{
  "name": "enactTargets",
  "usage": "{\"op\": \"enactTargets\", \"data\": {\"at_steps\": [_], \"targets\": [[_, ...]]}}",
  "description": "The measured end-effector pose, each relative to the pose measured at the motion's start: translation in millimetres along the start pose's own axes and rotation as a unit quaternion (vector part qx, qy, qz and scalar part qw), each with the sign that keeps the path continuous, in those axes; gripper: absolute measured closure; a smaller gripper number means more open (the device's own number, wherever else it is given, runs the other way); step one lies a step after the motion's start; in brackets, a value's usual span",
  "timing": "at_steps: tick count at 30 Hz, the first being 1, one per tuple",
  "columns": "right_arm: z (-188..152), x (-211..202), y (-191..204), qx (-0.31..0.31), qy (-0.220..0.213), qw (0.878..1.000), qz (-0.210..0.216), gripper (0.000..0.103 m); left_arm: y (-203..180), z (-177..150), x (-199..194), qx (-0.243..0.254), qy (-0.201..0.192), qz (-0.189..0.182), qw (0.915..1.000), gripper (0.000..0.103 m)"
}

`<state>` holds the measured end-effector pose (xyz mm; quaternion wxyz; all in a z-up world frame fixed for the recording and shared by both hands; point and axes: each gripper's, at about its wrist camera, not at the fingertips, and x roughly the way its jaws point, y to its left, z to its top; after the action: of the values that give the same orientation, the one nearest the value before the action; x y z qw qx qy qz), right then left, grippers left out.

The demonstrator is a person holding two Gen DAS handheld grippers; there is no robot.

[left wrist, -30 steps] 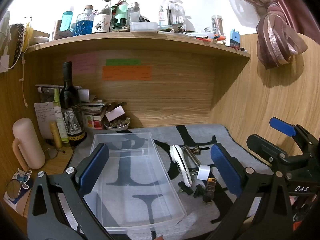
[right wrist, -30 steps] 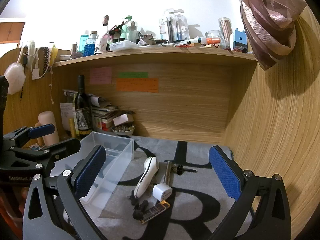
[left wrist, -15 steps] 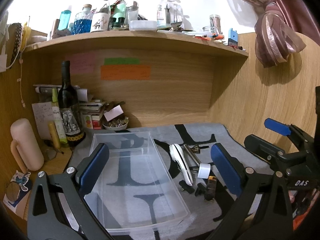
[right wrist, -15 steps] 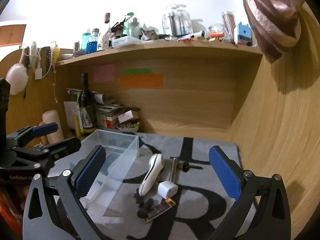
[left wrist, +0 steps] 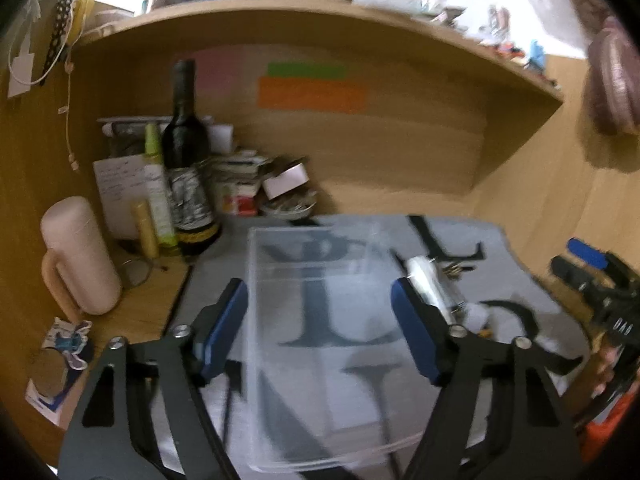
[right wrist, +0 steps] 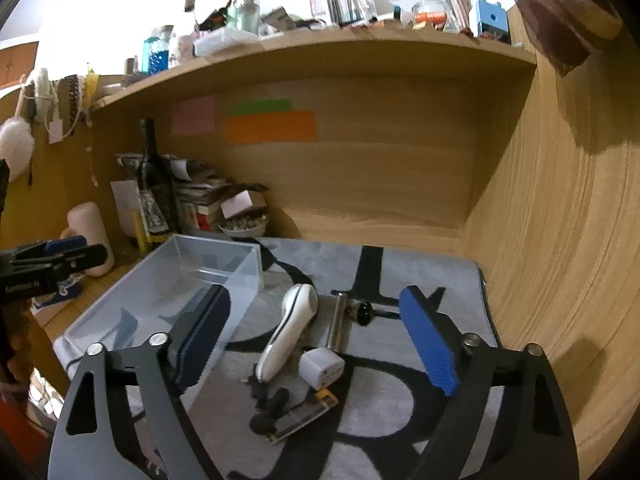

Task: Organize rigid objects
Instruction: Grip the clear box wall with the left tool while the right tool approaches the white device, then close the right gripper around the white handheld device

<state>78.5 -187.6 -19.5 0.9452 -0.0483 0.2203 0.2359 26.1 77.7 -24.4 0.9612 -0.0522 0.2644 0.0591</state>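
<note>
left gripper (left wrist: 320, 328): jaws spread wide and empty, straddling the clear plastic bin (left wrist: 320, 360); the left wrist view is motion-blurred.
right gripper (right wrist: 316, 340): jaws wide apart, nothing between them, above the pile of small items on the grey mat (right wrist: 420, 272).
clear plastic bin: lies on the mat at 9 o'clock of the pile; no items show inside it in either view.
white handheld device (right wrist: 290, 330): lies along the mat just beside the bin's right wall, seen sharp only from the right wrist view; the left one shows it as a white blur (left wrist: 424, 284) behind the right finger.
white charger cube (right wrist: 321, 368): at 5 o'clock of the device, near it.
metal cylinder (right wrist: 338, 322): at 3 o'clock of the device, lying lengthwise.
black and yellow flat item (right wrist: 304, 416): at 6 o'clock of the cube, with small black pieces (right wrist: 268, 410) touching it; hidden from the left wrist view.
wine bottle (left wrist: 186, 160): upright at 11 o'clock of the bin.
pink cylinder (left wrist: 80, 256): at 9 o'clock, off the mat.
</note>
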Motion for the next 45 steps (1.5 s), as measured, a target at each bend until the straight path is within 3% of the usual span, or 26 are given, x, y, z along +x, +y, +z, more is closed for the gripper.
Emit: {"op": "enactTargets", "data": {"at_steps": [7, 11, 17, 27, 35, 40, 45], "targets": [[7.4, 29.3, -9.0, 0.000, 0.046, 0.999, 0.010, 0.036, 33.2, 1.0, 39.0, 0.003, 0.084, 0.032, 0.9959, 0.053], [6.9, 51.8, -6.9, -0.002, 0.079, 0.997, 0.016, 0.039, 47.9, -3.9, 60.5, -0.011, 0.133, 0.013, 0.9910, 0.057], [0.7, 86.5, 3.7, -0.015, 0.130, 0.991, 0.028, 0.045, 62.6, -11.0, 86.4, -0.035, 0.183, -0.006, 0.9824, 0.071], [-10.9, 149.8, 21.8, -0.048, 0.218, 0.974, 0.030, 0.047, 62.1, -17.0, 95.2, -0.039, 0.189, -0.045, 0.9802, 0.090], [-19.0, 186.6, 28.5, -0.047, 0.278, 0.959, 0.024, 0.049, 61.3, -18.9, 95.7, -0.035, 0.180, -0.046, 0.9819, 0.091], [-25.1, 201.7, 28.9, -0.043, 0.304, 0.952, 0.021, 0.062, 59.8, -19.6, 94.8, -0.023, 0.175, -0.046, 0.9832, 0.091], [-24.6, 201.9, 29.8, -0.035, 0.300, 0.953, 0.019, 0.073, 61.1, -20.6, 95.4, -0.023, 0.172, -0.050, 0.9835, 0.091]]}}
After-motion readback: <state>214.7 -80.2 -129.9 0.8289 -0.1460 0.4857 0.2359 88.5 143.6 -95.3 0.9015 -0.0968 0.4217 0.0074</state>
